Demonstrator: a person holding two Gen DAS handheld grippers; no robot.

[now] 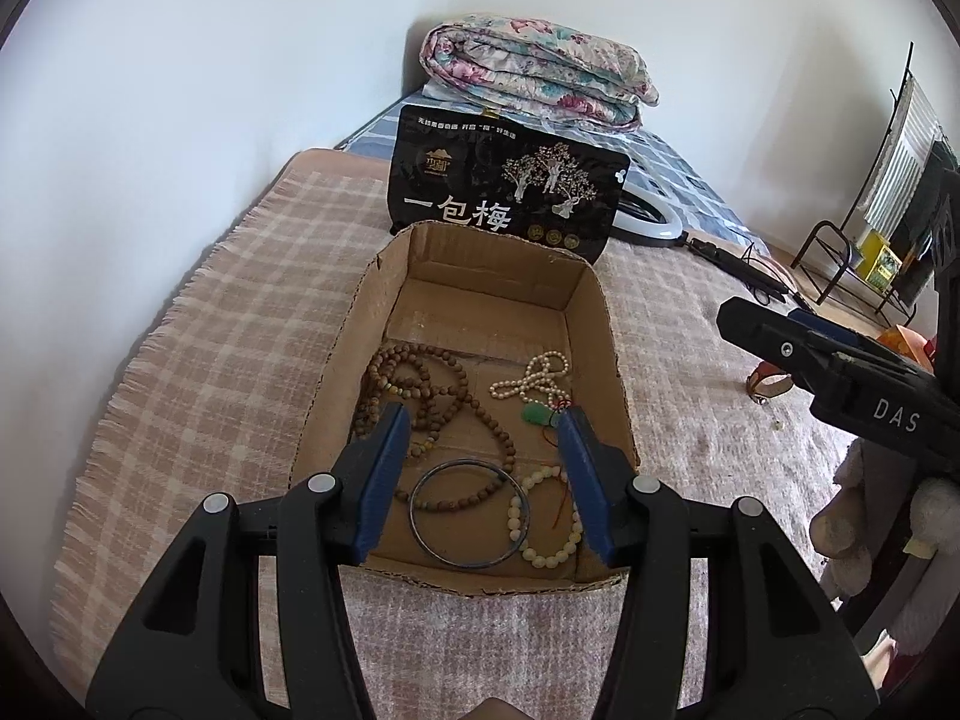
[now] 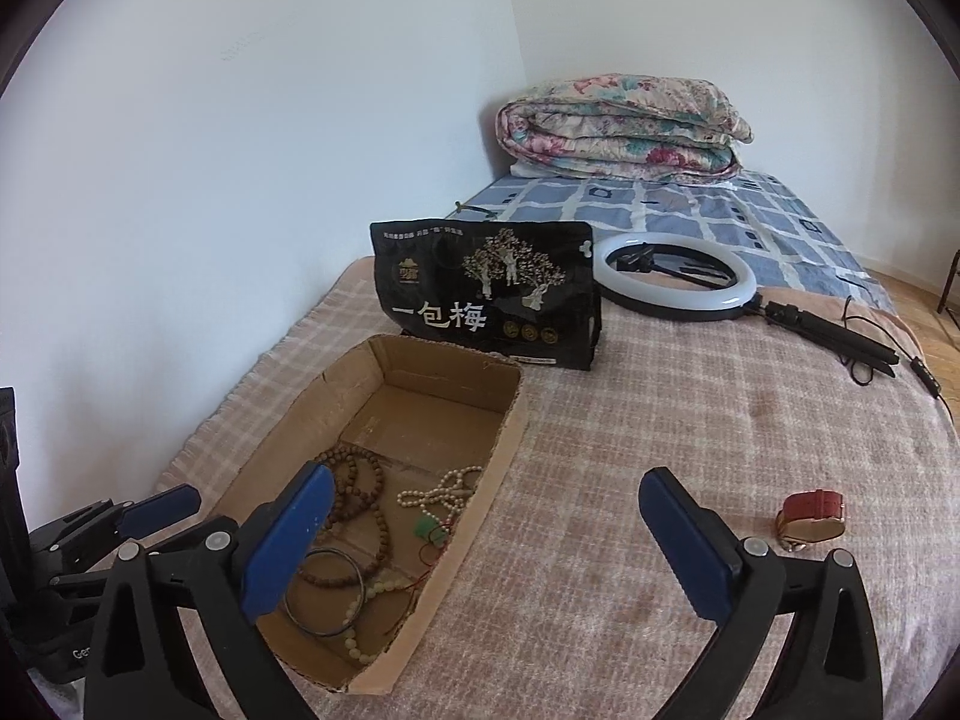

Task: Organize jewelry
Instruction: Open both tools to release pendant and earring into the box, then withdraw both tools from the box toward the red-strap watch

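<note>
From the left wrist camera, the open brown cardboard box (image 1: 591, 324) sits on a pink-and-cream checked blanket (image 1: 240, 330). The left gripper (image 1: 483, 459) hangs over the near end of the box with its blue-padded jaws partly apart and nothing between them. Inside the box lie a long brown wooden bead necklace (image 1: 432, 396), a white pearl strand with a green pendant (image 1: 534, 381), a dark metal bangle (image 1: 469, 513) and a pale cream bead bracelet (image 1: 549, 519), the last two nearest the box's front wall. A black printed snack bag (image 1: 510, 186) stands just behind the box. To the right of the box, a red leather-strap watch (image 1: 771, 381) lies on the blanket, partly hidden by the right gripper's black body.

From the right wrist camera, the right gripper (image 2: 486, 537) has its jaws spread wide and empty, its left finger over the box's (image 2: 480, 468) near end. The watch (image 2: 810, 516) lies well right of the box, beyond the right finger. A white ring light (image 2: 678, 294) rests behind the box, beside the bag (image 2: 486, 300).
</note>
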